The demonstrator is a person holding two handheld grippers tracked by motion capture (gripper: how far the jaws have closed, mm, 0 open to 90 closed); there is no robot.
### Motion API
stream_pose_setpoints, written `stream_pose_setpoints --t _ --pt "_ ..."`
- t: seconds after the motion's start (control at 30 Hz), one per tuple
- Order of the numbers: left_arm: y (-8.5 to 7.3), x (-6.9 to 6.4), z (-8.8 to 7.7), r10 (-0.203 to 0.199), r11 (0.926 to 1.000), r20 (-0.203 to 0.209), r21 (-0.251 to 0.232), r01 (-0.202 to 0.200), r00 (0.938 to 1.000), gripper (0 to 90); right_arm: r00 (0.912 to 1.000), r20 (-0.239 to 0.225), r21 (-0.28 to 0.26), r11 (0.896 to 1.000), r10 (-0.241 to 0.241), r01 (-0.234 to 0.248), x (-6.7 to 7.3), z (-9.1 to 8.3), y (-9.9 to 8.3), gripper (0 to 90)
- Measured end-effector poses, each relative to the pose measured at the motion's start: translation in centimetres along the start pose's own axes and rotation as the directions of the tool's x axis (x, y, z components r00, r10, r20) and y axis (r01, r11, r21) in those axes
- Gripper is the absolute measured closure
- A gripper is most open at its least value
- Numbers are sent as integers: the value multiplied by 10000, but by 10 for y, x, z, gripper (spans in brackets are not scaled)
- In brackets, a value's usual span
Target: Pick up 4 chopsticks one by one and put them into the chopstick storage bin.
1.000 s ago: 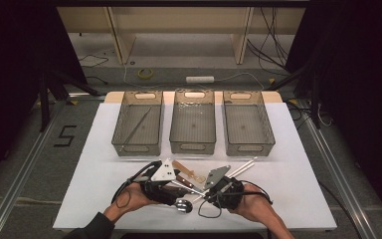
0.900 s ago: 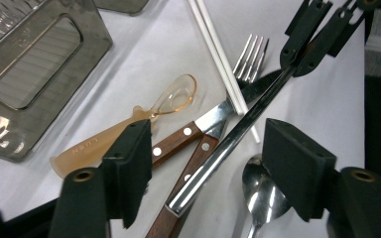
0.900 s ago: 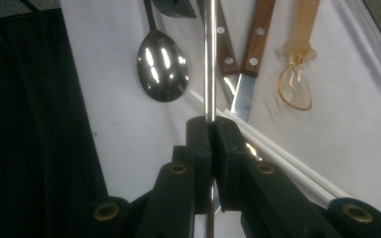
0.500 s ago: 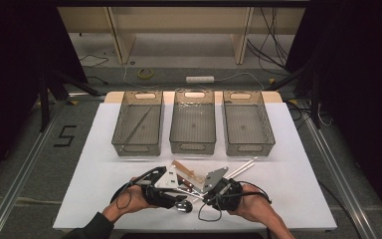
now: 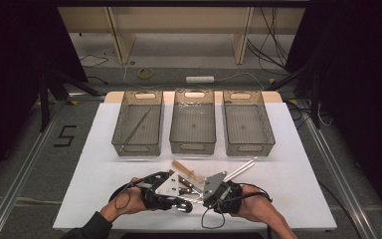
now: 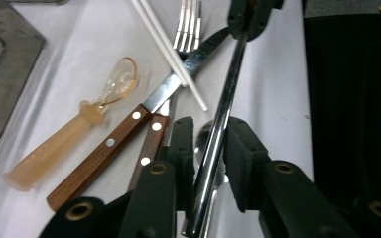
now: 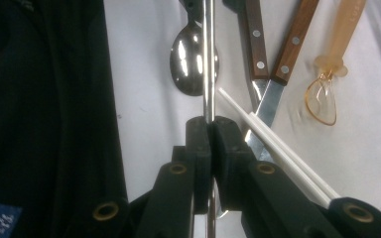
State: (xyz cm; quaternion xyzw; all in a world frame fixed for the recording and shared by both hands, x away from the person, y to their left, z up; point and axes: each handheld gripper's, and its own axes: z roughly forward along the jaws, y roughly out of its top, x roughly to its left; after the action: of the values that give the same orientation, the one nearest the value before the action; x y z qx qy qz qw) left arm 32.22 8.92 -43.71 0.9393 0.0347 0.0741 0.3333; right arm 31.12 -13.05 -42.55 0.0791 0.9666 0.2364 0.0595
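Left gripper fingers have just been narrowing around the steel handle, loosely; right gripper at 12 o'clock is clamping it for handover.

The tabletop is white. 3 grey mesh trays stand on it in a row at the far side: left tray, middle tray, right tray. Near the front edge lie an amber plastic spoon, 2 wooden-handled knives, white chopsticks and a fork.

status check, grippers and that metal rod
Right gripper shut on thin shiny metal rod; left gripper jaws just closing around it. Steel spoon underneath.
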Motion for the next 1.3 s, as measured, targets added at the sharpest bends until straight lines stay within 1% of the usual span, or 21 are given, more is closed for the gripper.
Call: stream_pose_setpoints --t 0.1,0.17,0.23,0.3,0.33,0.37,0.5,0.57,0.63,0.77,0.83,0.87,0.93,0.97,1.0,1.07,1.1,1.13,1.2,1.23,1.3 --pt "1 -2 -2 71 9999 562 -79 -67 9984 802 9997 -32 -93 9996 -254 254 -1 -1 -1 834" --pt "1 -3 -2 8 9997 671 -226 7 9977 829 9999 104 -165 9998 -137 138 -4 -3 -2 806" --pt "1 -1 -3 -33 9997 640 -222 47 9979 831 10000 -79 -223 9997 45 -47 -8 -7 -3 778" --pt "0 0 -4 -87 9999 582 -139 95 9983 832 9982 33 -607 9964 592 -589 -11 -11 -4 707" --pt "-1 0 -4 -156 9997 530 -161 165 9985 832 9960 95 -896 9921 885 -873 -14 -15 -5 653" --pt "-2 1 -4 -224 9996 445 -148 231 9988 832 9945 97 -1039 9893 1043 -1027 -16 -18 -5 623" --pt "-3 5 -9 -564 9977 215 -366 572 9982 833 9820 88 -1783 9666 1884 -1839 -22 -27 -8 527" --pt "-4 8 -12 -668 9965 60 -506 671 9977 833 9772 213 -1998 9586 2114 -2030 -23 -29 -9 485" --pt "-5 10 -15 -887 9943 -175 -603 875 9959 833 9709 382 -2334 9468 2366 -2216 -25 -32 -11 466" --pt "-7 14 -22 -1302 9878 -556 -932 1246 9899 833 9540 580 -3104 9136 2940 -2627 -27 -39 -13 426" --pt "-8 16 -25 -1442 9851 -775 -1056 1357 9865 833 9458 767 -3349 9016 3155 -2736 -28 -41 -15 412" --pt "-9 17 -27 -1553 9830 -849 -1116 1455 9842 833 9430 793 -3484 8953 3231 -2775 -29 -42 -17 412" --pt "-11 21 -31 -1862 9766 -1091 -1296 1718 9764 833 9345 899 -3846 8775 3444 -2864 -30 -45 -20 411" --pt "-12 22 -33 -2044 9726 -1188 -1368 1879 9717 833 9331 857 -3987 8703 3492 -2891 -31 -47 -22 410" --pt "-13 23 -34 -2230 9675 -1324 -1509 2028 9658 834 9314 851 -4066 8657 3540 -2920 -31 -48 -24 403" --pt "-15 26 -38 -2447 9617 -1501 -1638 2200 9579 834 9262 936 -4188 8584 3653 -2962 -31 -50 -28 393" --pt "-15 27 -40 -2616 9566 -1679 -1760 2322 9505 834 9238 959 -4244 8547 3707 -2989 -31 -51 -30 387" --pt "-16 28 -42 -2701 9542 -1765 -1807 2386 9465 834 9199 1023 -4321 8499 3785 -3017 -31 -52 -33 383" --pt "-17 30 -45 -2975 9449 -1969 -2006 2586 9342 834 9189 1028 -4332 8487 3810 -3034 -31 -53 -38 372" --pt "-18 32 -47 -3171 9373 -2037 -2160 2734 9262 834 9173 1052 -4339 8477 3840 -3051 -31 -53 -41 367" --pt "-20 34 -51 -3427 9272 -2249 -2370 2899 9121 834 9083 1125 -4393 8401 4029 -3182 -32 -53 -48 361"
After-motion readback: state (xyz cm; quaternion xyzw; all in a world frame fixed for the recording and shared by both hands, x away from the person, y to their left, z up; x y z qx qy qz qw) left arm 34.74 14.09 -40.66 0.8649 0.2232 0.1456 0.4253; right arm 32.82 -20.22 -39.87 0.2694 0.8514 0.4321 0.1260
